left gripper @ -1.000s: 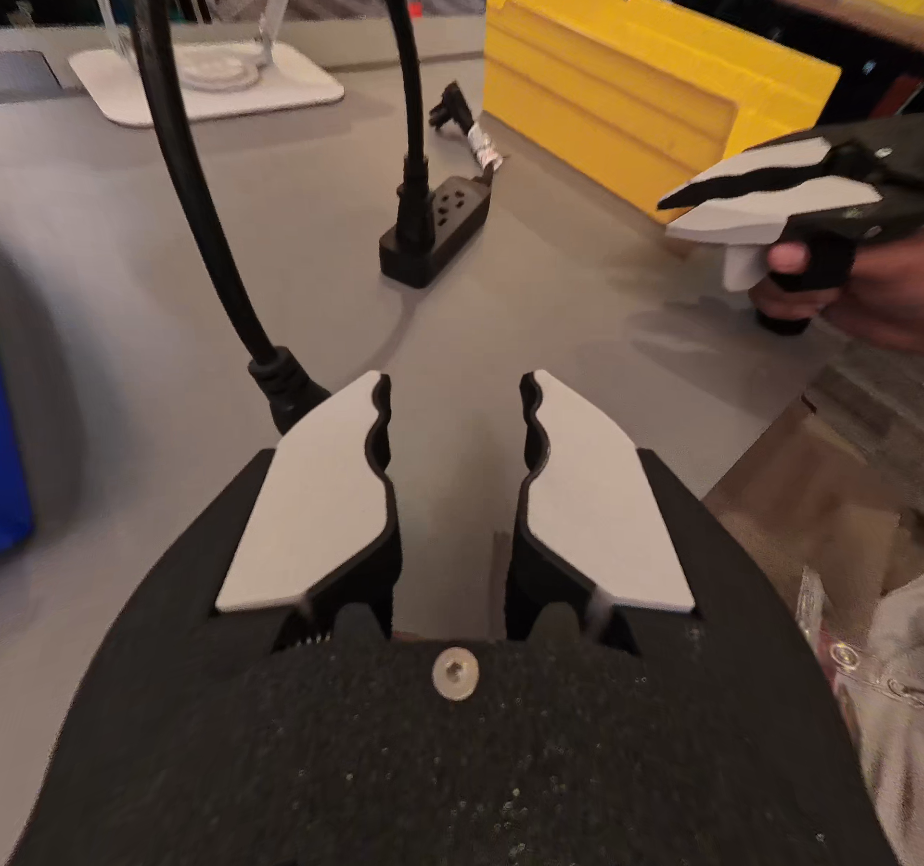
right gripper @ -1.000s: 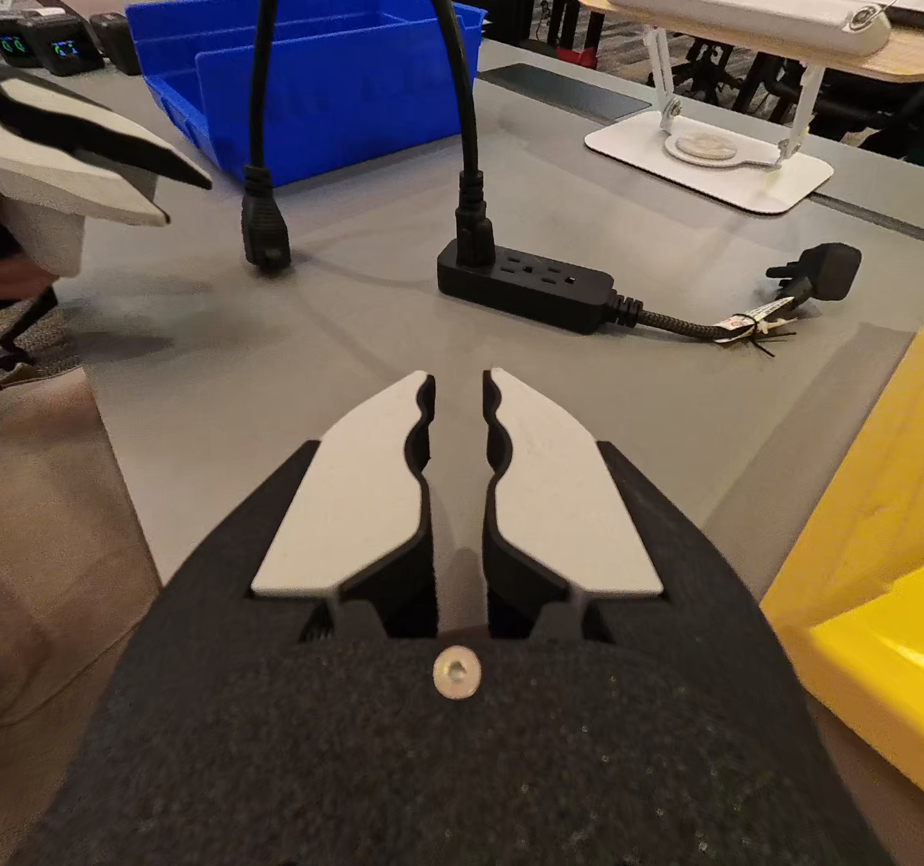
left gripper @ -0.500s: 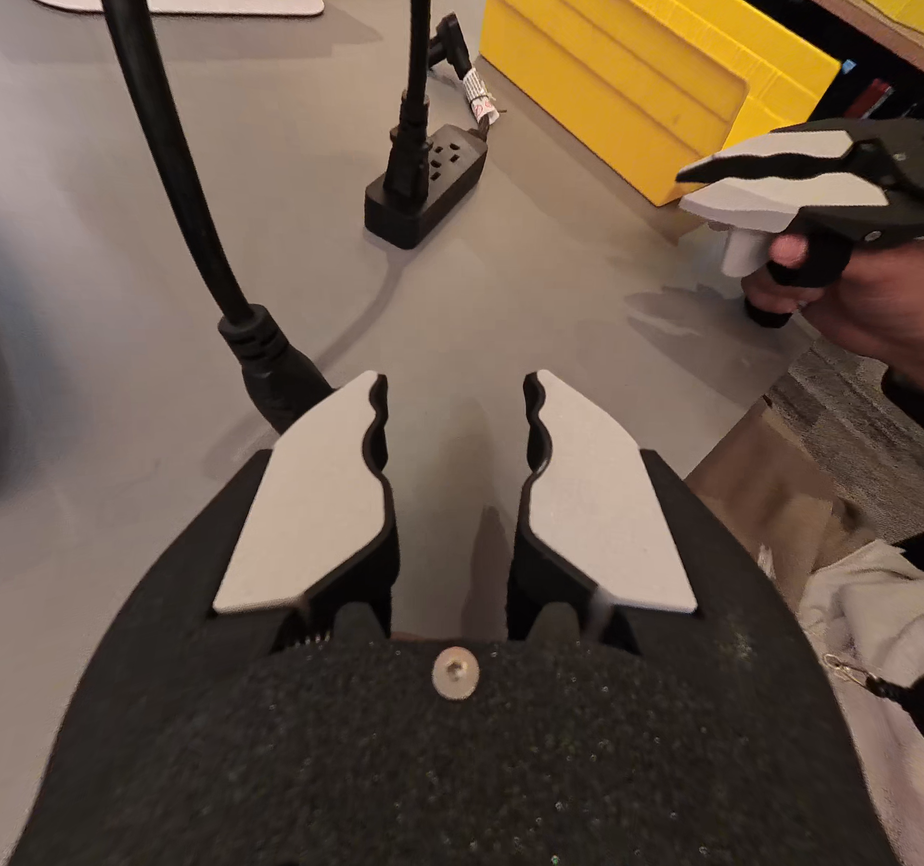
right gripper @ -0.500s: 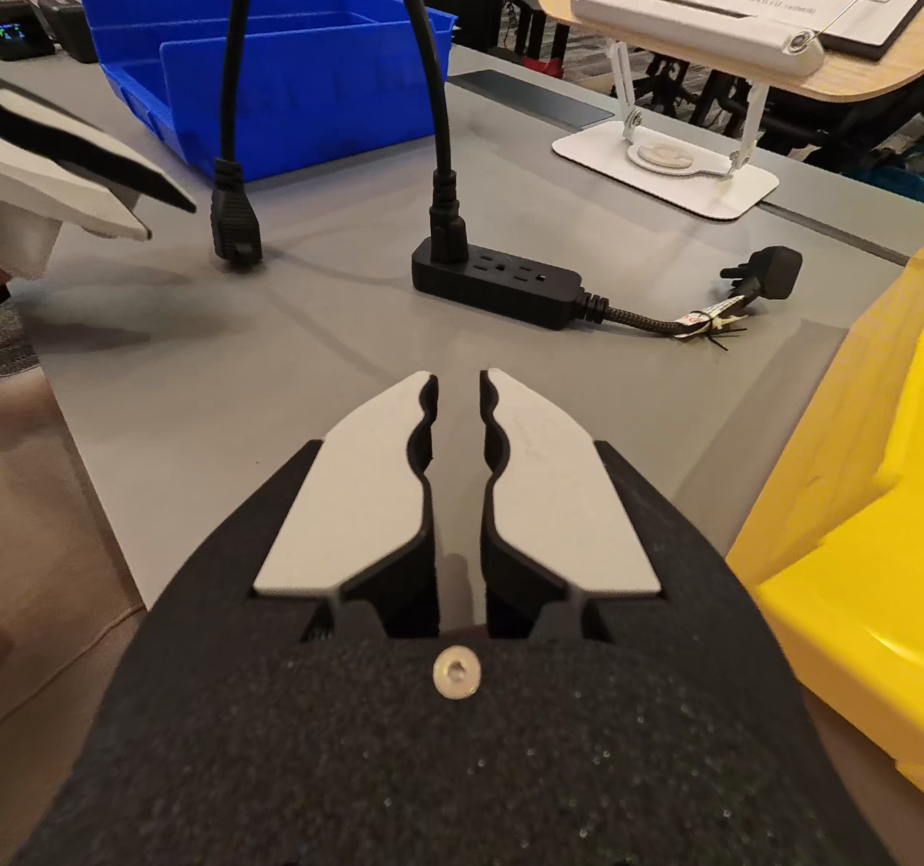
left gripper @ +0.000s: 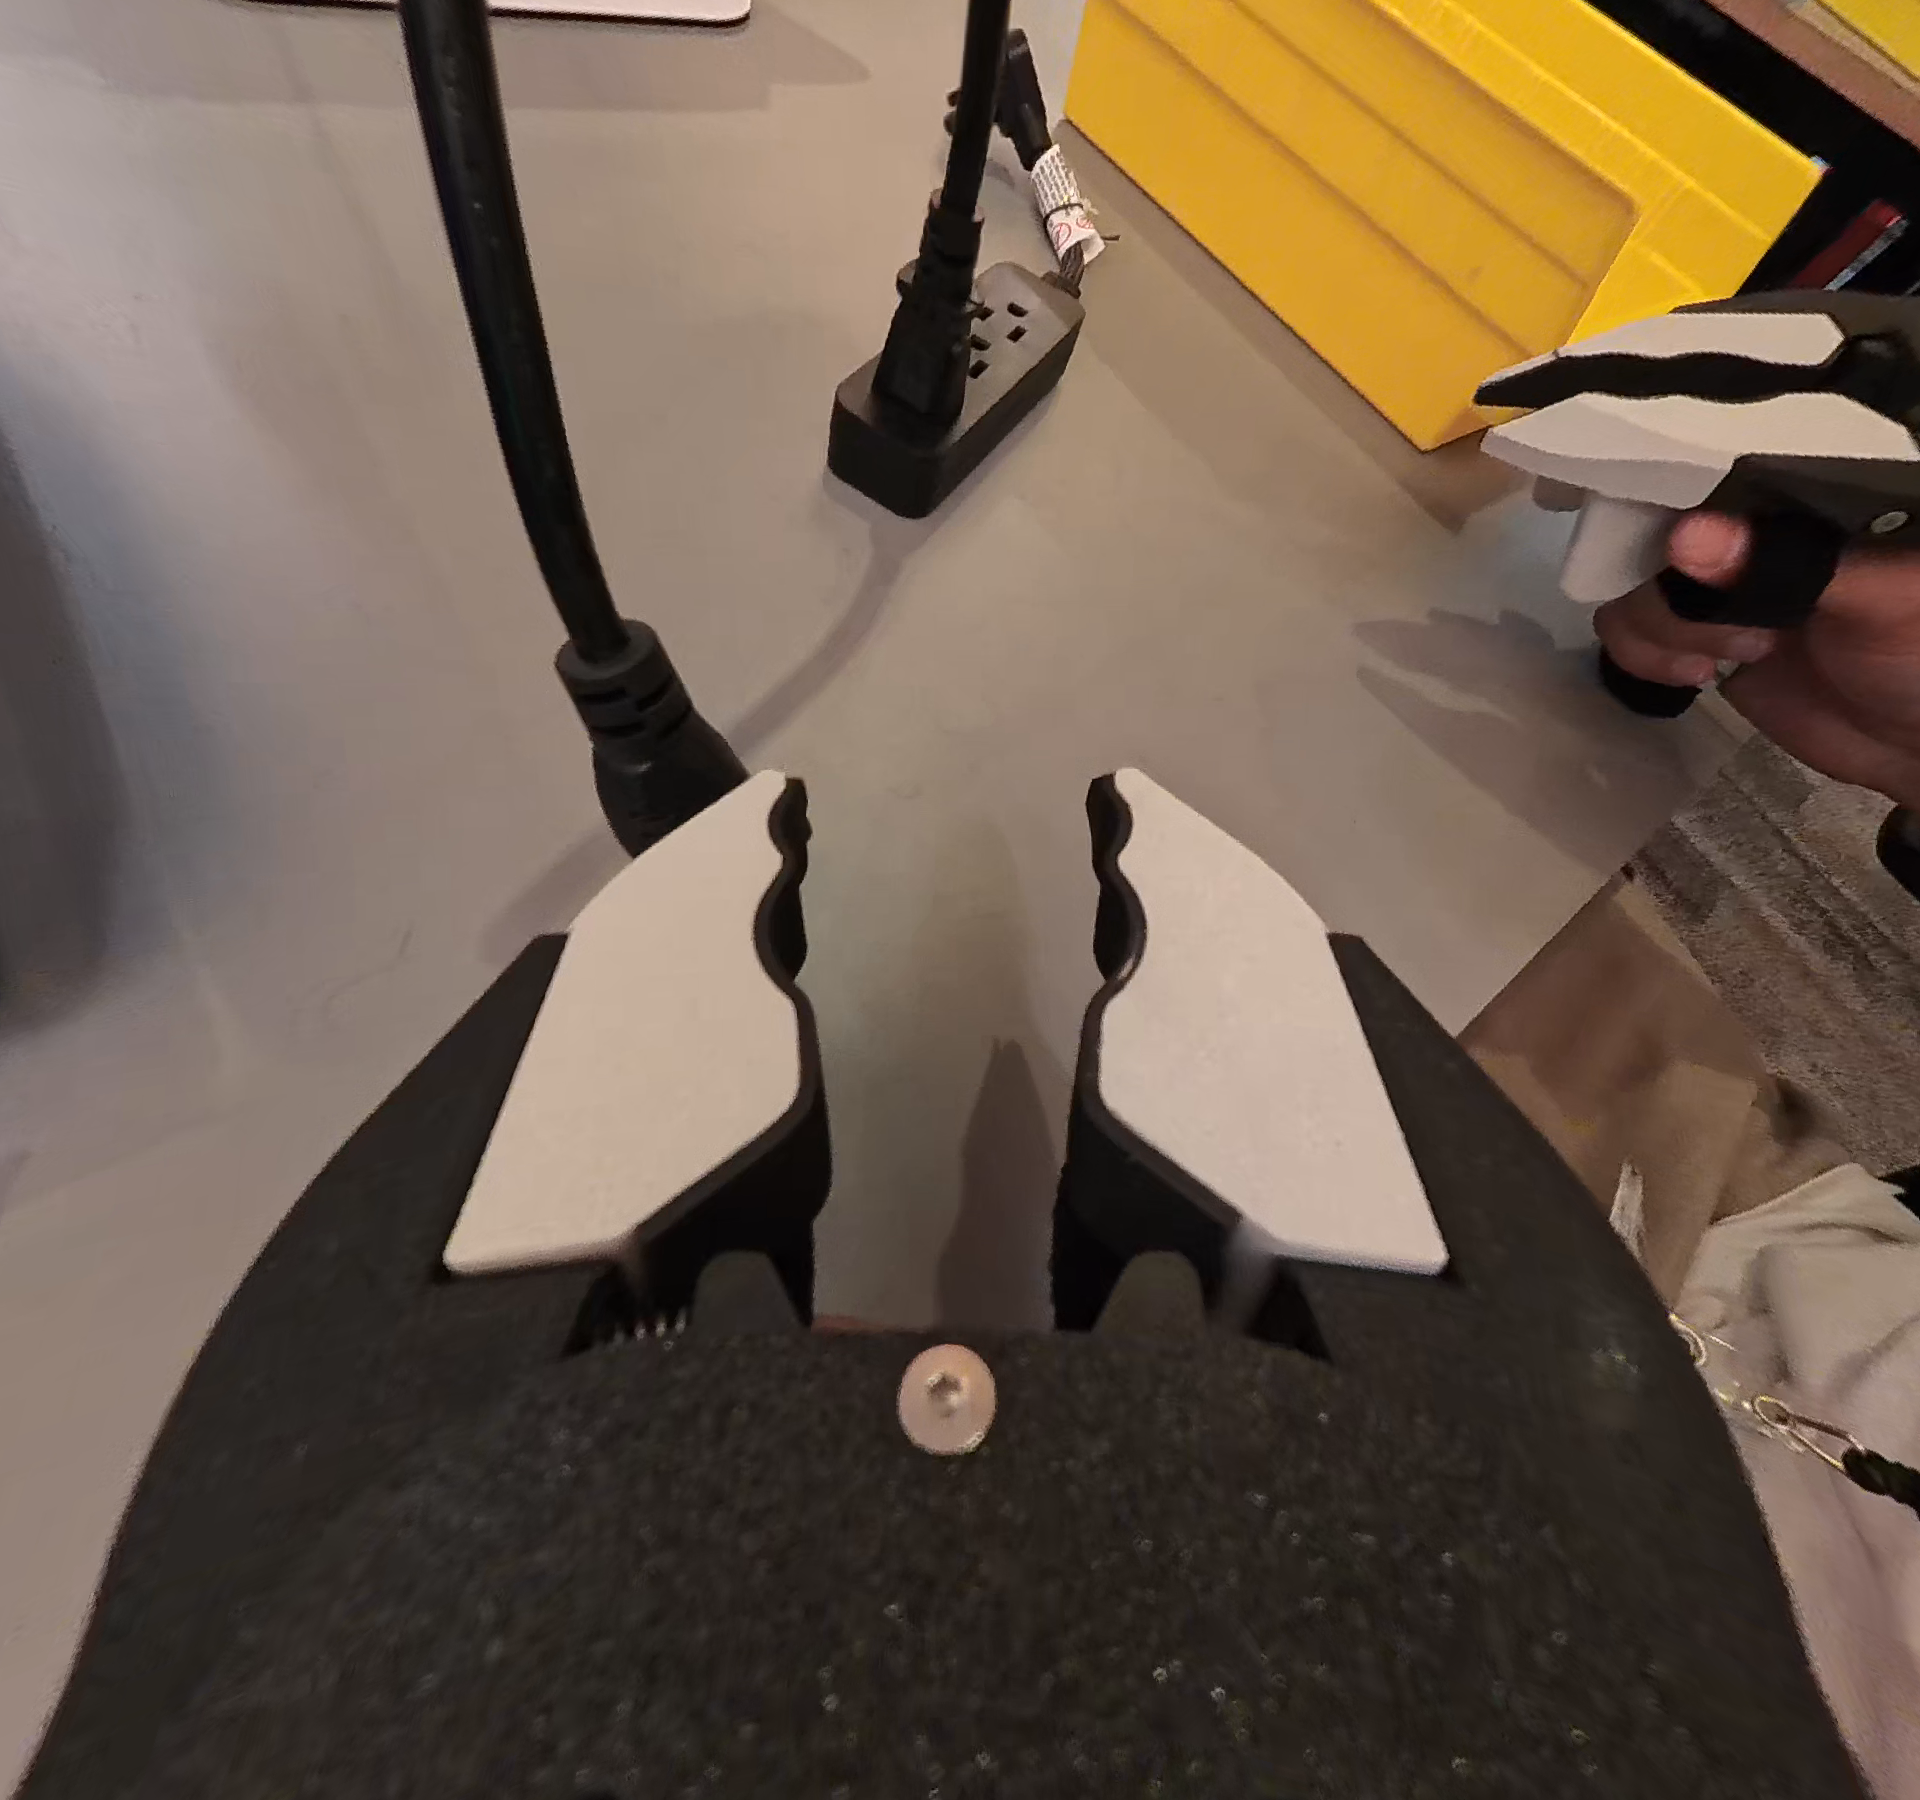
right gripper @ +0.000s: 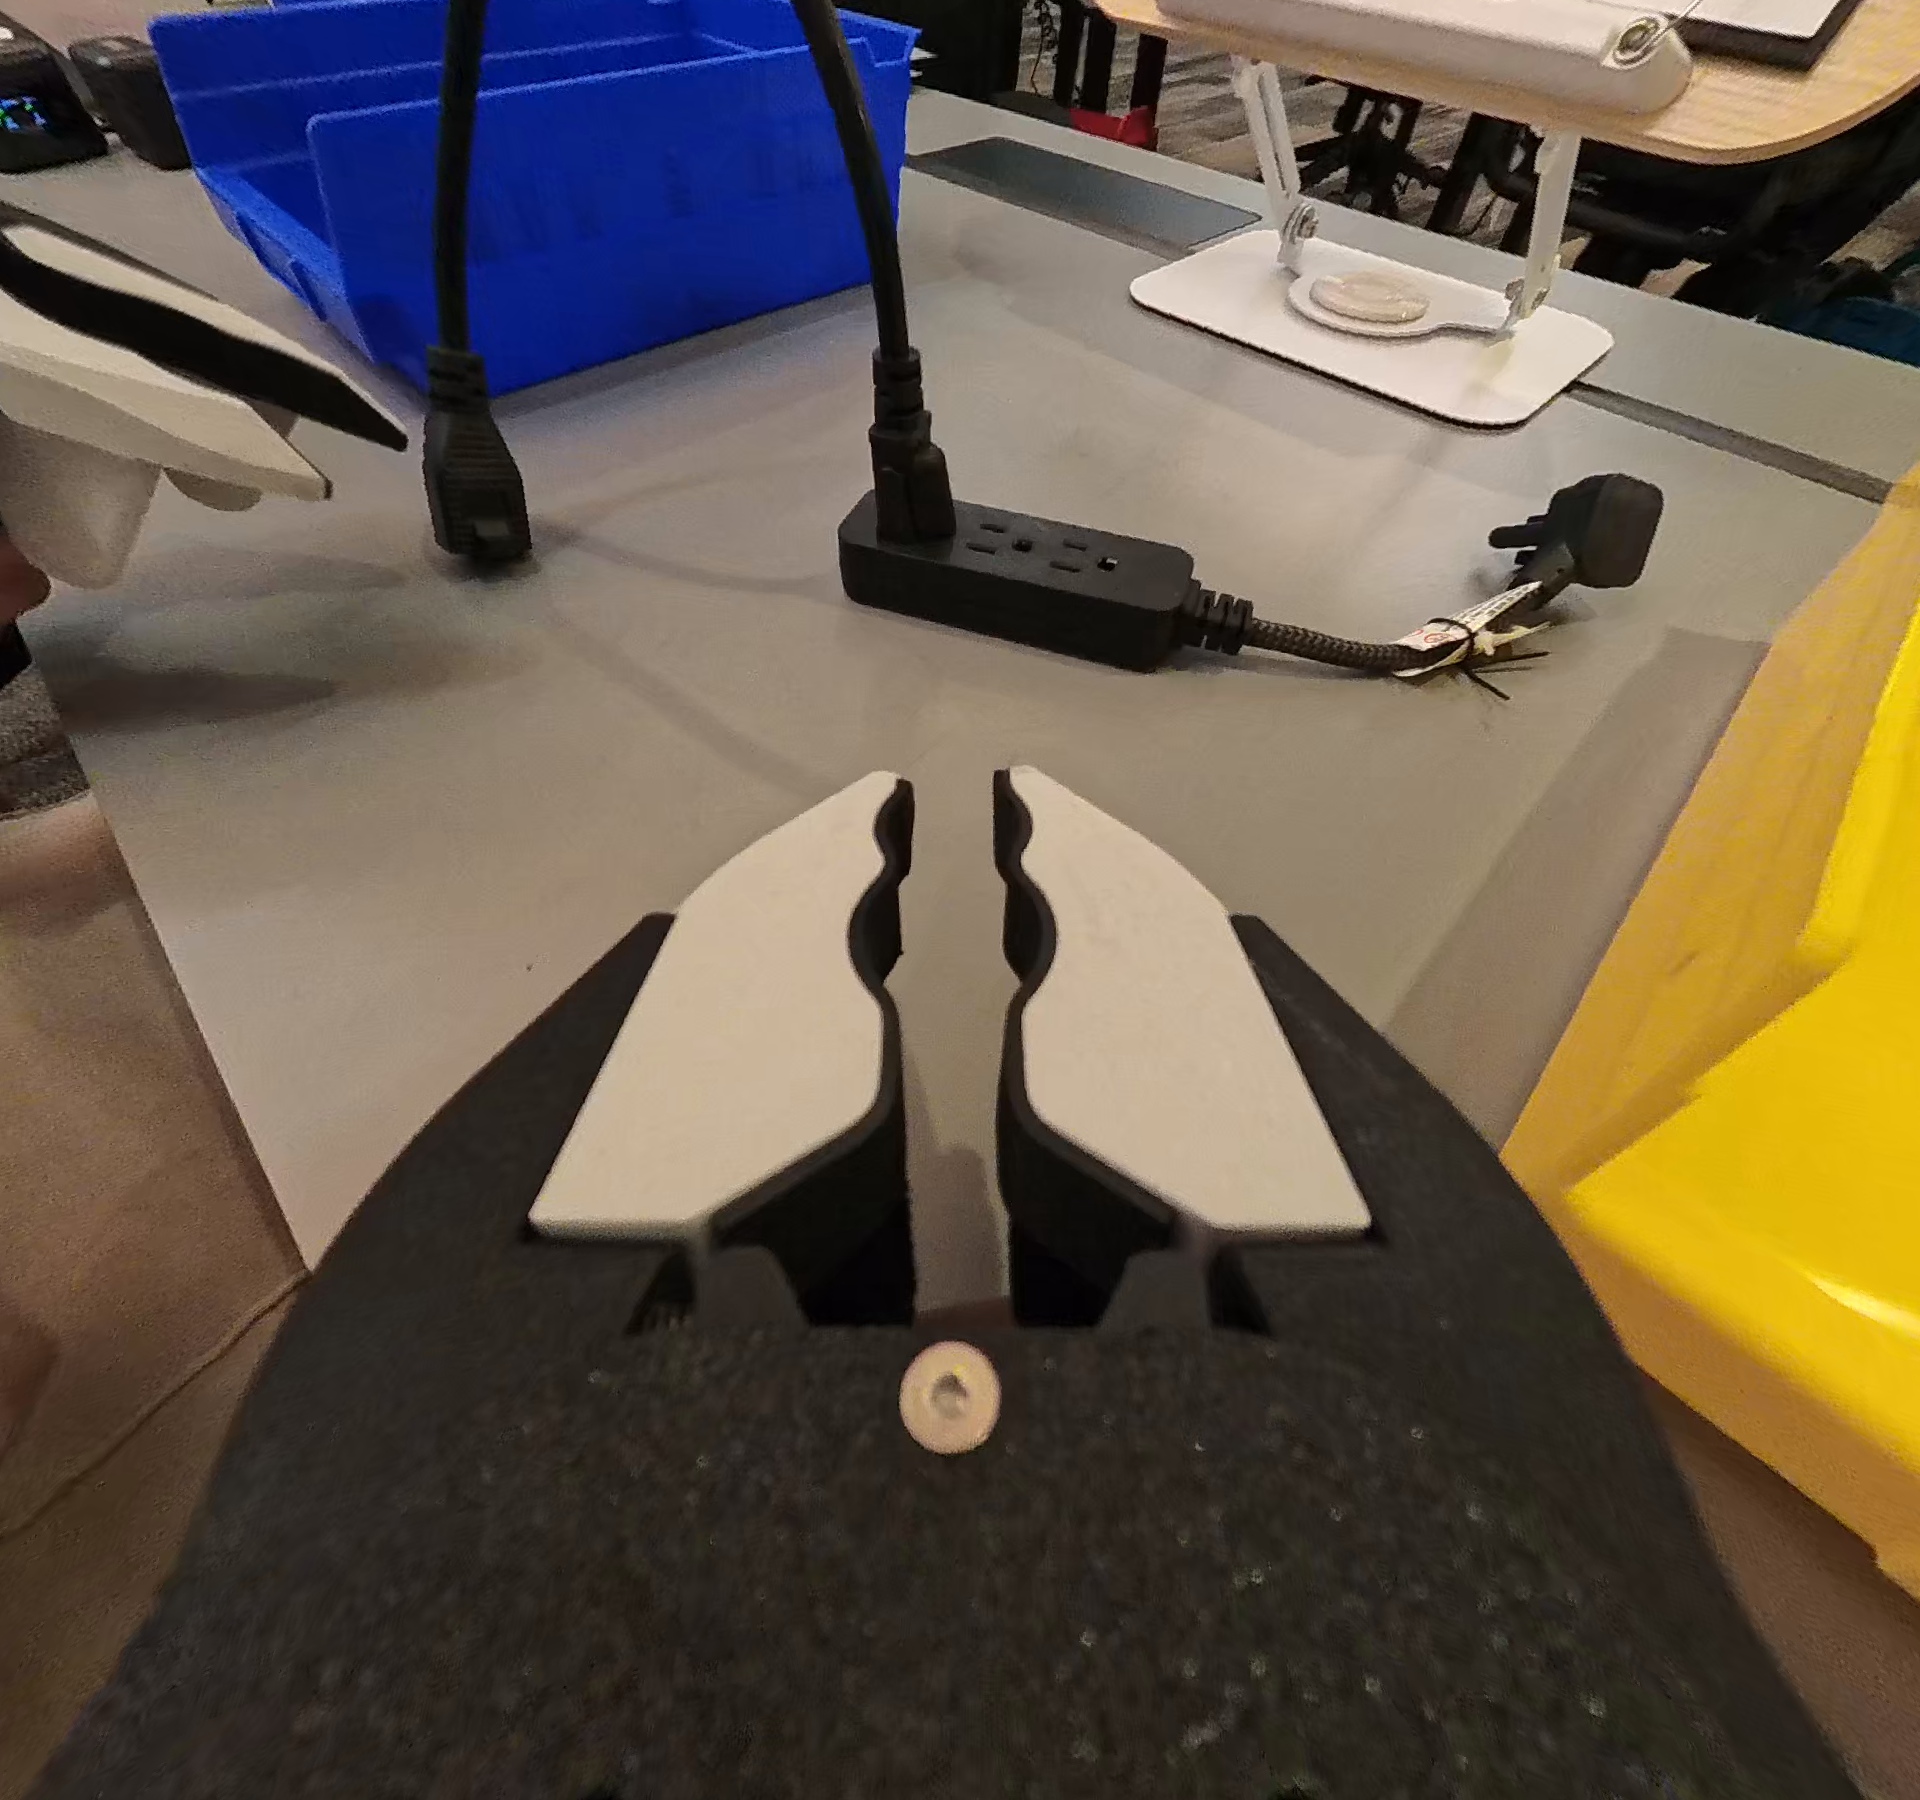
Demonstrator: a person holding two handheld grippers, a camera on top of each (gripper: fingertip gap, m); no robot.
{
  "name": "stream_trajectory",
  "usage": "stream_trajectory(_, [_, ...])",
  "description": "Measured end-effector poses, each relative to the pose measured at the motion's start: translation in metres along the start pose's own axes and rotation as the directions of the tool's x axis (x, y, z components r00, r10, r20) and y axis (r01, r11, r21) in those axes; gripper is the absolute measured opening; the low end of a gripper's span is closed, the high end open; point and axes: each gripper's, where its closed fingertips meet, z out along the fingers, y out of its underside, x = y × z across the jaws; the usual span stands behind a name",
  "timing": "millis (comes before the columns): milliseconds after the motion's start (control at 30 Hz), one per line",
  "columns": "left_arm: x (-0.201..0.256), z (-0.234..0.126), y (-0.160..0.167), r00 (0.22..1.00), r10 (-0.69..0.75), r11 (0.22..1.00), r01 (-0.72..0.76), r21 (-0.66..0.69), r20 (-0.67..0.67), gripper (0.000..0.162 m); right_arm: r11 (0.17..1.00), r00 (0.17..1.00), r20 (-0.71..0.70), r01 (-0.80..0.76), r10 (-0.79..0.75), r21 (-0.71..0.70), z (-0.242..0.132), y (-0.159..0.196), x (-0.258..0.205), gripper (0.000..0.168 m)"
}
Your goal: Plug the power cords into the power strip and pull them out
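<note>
At the far left edge of the worktop (right gripper: 1039, 815) sits a blue bin (right gripper: 540, 161), and just in front of it the left hand-held gripper (left gripper: 948, 794) hovers with its jaws spread wide and nothing between them. Over the last second it has dropped lower and closer to the loose connector end (left gripper: 649, 742) of the power cord (left gripper: 488, 275), which hangs down with its tip resting on the worktop, now just beside and partly behind the gripper's left finger (left gripper: 665, 1012). The connector is not between the fingers yet. Further right, the cord's other end, a plug (right gripper: 909, 462), stands upright in the leftmost socket of the black power strip (right gripper: 1023, 587), which lies mid-worktop with two sockets free and its own braided lead trailing to a plug (right gripper: 1590, 524) near the right edge, beside the yellow bin (right gripper: 1714, 1075). The strip has not shifted. The right hand-held gripper (right gripper: 954, 786) waits at the near edge, fingers nearly together with only a narrow gap and empty, having edged slightly nearer the strip. Judging by this, the plug-in half for this cord is done and the left side appears to be lining up on the loose end; it needs to slide left to bracket the connector before squeezing.
</note>
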Motion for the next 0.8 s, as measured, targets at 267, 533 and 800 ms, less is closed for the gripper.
stream_trajectory(267, [-0.005,-0.002,0.000,0.998,-0.061,0.998,0.061,0.004,-0.014,0.052,0.999,0.999,0.006,-0.045,0.045,0.003,0.002,0.000,0.004,0.014])
stream_trajectory(533, [-0.016,-0.005,-0.003,0.993,-0.115,0.993,0.115,0.021,-0.008,0.052,0.999,0.999,0.014,-0.030,0.031,-0.009,0.003,0.001,0.001,0.014])
stream_trajectory(800, [-0.001,-0.011,-0.011,0.998,-0.031,0.998,0.034,0.045,-0.063,0.053,0.998,0.997,0.030,-0.068,0.069,-0.016,0.004,0.003,0.003,0.014])
